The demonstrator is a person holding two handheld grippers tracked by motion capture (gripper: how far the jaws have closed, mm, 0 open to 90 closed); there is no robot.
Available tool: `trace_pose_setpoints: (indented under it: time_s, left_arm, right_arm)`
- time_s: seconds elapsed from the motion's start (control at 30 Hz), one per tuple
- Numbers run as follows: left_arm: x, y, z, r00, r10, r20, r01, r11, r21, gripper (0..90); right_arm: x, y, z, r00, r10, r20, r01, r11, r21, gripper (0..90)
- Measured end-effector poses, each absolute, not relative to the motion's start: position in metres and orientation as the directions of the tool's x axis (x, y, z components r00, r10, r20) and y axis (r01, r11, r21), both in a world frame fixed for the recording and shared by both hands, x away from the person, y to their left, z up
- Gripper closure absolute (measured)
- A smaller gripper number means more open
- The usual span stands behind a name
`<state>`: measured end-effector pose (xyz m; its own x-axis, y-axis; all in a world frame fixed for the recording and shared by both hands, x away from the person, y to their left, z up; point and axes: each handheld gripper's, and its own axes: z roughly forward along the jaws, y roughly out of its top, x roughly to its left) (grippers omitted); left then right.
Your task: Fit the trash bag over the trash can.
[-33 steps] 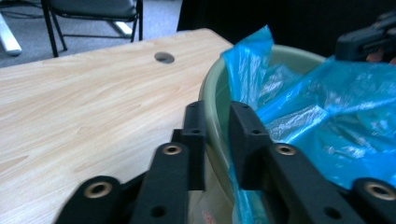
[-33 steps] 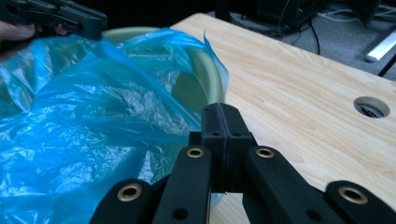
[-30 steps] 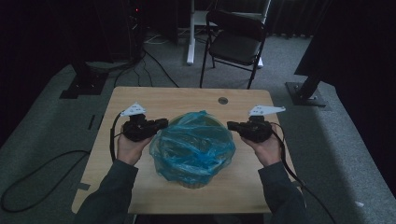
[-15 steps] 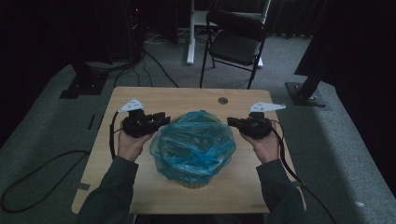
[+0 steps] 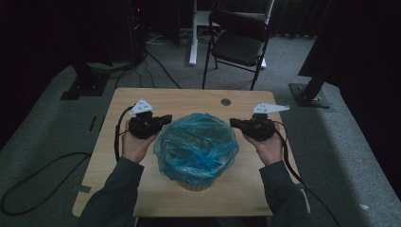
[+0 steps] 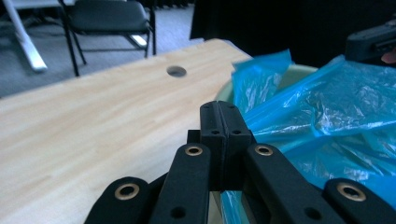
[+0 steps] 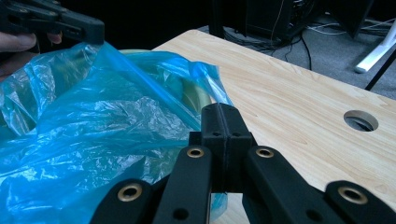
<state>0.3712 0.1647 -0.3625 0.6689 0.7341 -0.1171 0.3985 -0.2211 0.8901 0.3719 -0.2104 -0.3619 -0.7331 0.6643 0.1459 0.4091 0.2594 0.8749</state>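
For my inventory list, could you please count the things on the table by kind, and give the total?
Blue bags: 1
Bins: 1
Grippers, left and right: 2
Total: 4

In the high view the blue bag (image 5: 196, 146) drapes over the pale bin (image 5: 193, 185), so just a sliver of the bin's base shows, and its inside is lost under crumpled plastic. The person's forearms are cut off by the bottom edge, and the near corners of the tabletop (image 5: 189, 101) lie under the sleeves. In the left gripper view the left tongs (image 6: 223, 122) press together, and whether film is pinched between the pads cannot be told. The same holds for the right tongs (image 7: 222, 122) in the right gripper view. The bag's lower folds run out of both views.
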Motion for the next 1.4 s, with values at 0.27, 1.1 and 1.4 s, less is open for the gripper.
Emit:
trace_pose_setpoints:
  time_s: [0.27,1.1,1.4]
  left_arm:
    - [0.388,0.161,-0.366,0.62,0.776,-0.119,0.383,-0.167,0.909,90.0]
    - [0.44,0.146,-0.452,0.589,0.739,-0.326,0.634,-0.173,0.753,90.0]
    - [0.44,0.148,-0.467,0.587,0.747,-0.313,0.672,-0.232,0.704,90.0]
  right_arm:
    - [0.378,-0.206,-0.362,-0.721,0.681,0.127,0.397,0.257,0.881,90.0]
    - [0.382,-0.204,-0.375,-0.727,0.654,0.209,0.428,0.193,0.883,75.3]
    - [0.385,-0.191,-0.378,-0.733,0.653,0.189,0.442,0.246,0.862,81.7]
